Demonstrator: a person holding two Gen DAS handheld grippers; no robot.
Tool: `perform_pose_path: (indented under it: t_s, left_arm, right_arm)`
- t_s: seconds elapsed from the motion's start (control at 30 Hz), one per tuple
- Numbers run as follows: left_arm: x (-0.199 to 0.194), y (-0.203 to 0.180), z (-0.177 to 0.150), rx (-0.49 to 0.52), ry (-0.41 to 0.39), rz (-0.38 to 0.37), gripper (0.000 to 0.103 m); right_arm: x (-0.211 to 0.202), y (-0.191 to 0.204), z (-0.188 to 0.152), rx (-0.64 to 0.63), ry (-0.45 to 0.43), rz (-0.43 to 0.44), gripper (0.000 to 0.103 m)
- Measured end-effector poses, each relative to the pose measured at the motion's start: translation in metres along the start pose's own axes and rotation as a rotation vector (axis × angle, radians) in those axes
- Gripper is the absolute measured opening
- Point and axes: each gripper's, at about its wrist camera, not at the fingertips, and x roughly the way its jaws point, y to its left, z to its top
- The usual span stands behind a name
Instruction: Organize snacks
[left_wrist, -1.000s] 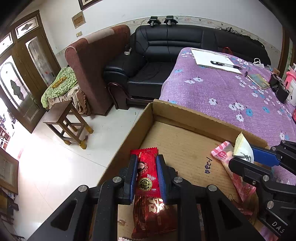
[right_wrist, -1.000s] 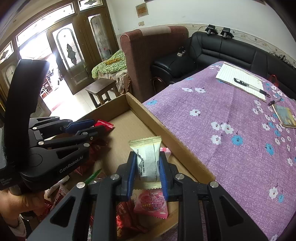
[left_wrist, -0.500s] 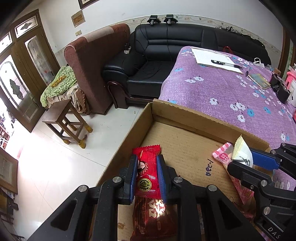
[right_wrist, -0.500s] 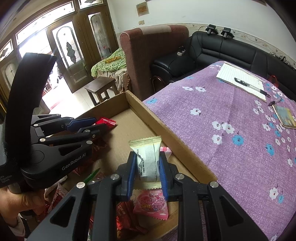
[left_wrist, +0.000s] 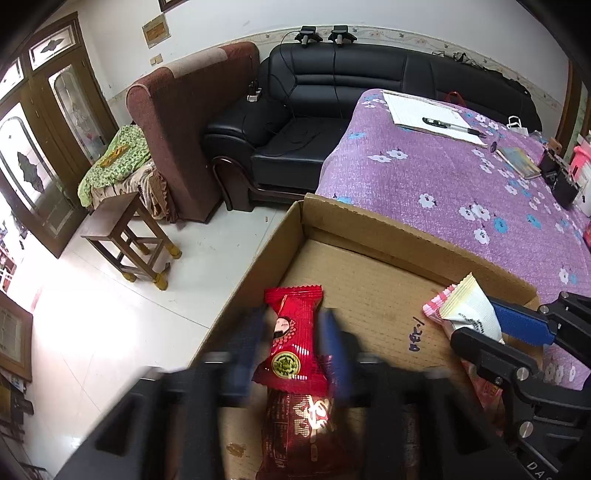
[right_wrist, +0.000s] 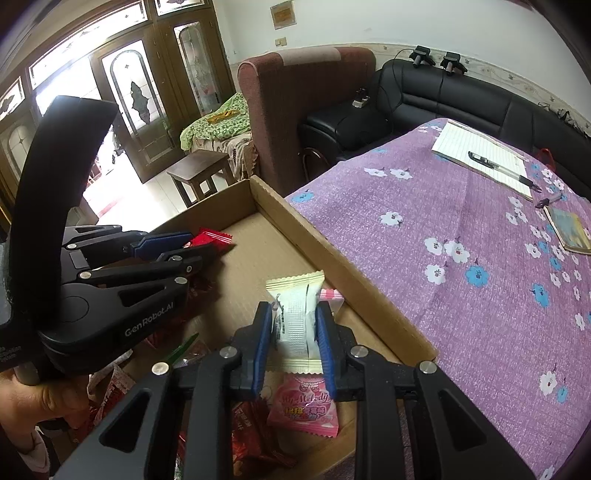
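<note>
A red snack packet (left_wrist: 293, 343) lies over the floor of an open cardboard box (left_wrist: 369, 229), its lower end resting on a darker red packet (left_wrist: 299, 424). My left gripper (left_wrist: 293, 325) is opening: its blurred fingers stand apart on either side of the red packet and do not press on it. From the right wrist view the left gripper (right_wrist: 199, 247) sits low in the box with the red packet (right_wrist: 214, 236) at its tips. My right gripper (right_wrist: 294, 332) is shut on a cream snack packet (right_wrist: 295, 317), held above a pink packet (right_wrist: 304, 402).
The box wall (right_wrist: 332, 258) borders a purple flowered tablecloth (right_wrist: 461, 295) carrying a notepad with a pen (right_wrist: 487, 158). More wrapped snacks lie at the box's near end (right_wrist: 122, 380). A wooden stool (left_wrist: 125, 236), brown armchair and black sofa stand beyond on the white floor.
The left gripper's jaws have spread away from the red packet, which now sits loose between them. The right gripper and its cream packet have not moved.
</note>
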Motion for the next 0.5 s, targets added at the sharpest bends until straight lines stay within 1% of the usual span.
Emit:
perform_pose_path:
  t_s: [0.03,0.07,0.1,0.17,0.23,0.27,0.3,0.37,0.5]
  left_arm:
    - [0.0,0.0,0.001,-0.006,0.0,-0.018,0.067]
    - [-0.001,-0.001,0.001,-0.01,-0.001,-0.026,0.07]
    - [-0.003,-0.004,0.001,-0.002,-0.007,-0.023,0.076]
    - [-0.006,-0.007,0.001,0.006,-0.011,-0.009,0.081]
    - [-0.011,-0.007,0.002,-0.002,-0.019,-0.016,0.091]
    - [-0.014,-0.006,0.002,-0.008,-0.028,-0.017,0.093]
    - [-0.019,-0.005,0.002,-0.013,-0.041,-0.011,0.098]
    - [-0.03,-0.004,0.003,-0.025,-0.07,-0.007,0.1]
    - [-0.054,-0.001,0.003,-0.047,-0.118,-0.014,0.101]
  right_arm:
    - [0.0,0.0,0.0,0.0,0.0,0.001,0.025]
    - [-0.001,0.0,0.0,0.001,-0.002,0.002,0.029]
    - [-0.002,-0.001,0.0,0.001,-0.005,-0.001,0.034]
    - [-0.004,0.0,0.0,-0.002,-0.011,-0.01,0.037]
    - [-0.009,-0.002,-0.001,0.0,-0.021,-0.016,0.037]
    - [-0.011,-0.003,-0.001,0.003,-0.025,-0.016,0.037]
    - [-0.014,-0.005,-0.001,0.008,-0.031,-0.018,0.039]
    - [-0.02,-0.006,-0.001,0.01,-0.042,-0.024,0.041]
    - [-0.037,-0.006,-0.006,0.0,-0.065,-0.037,0.042]
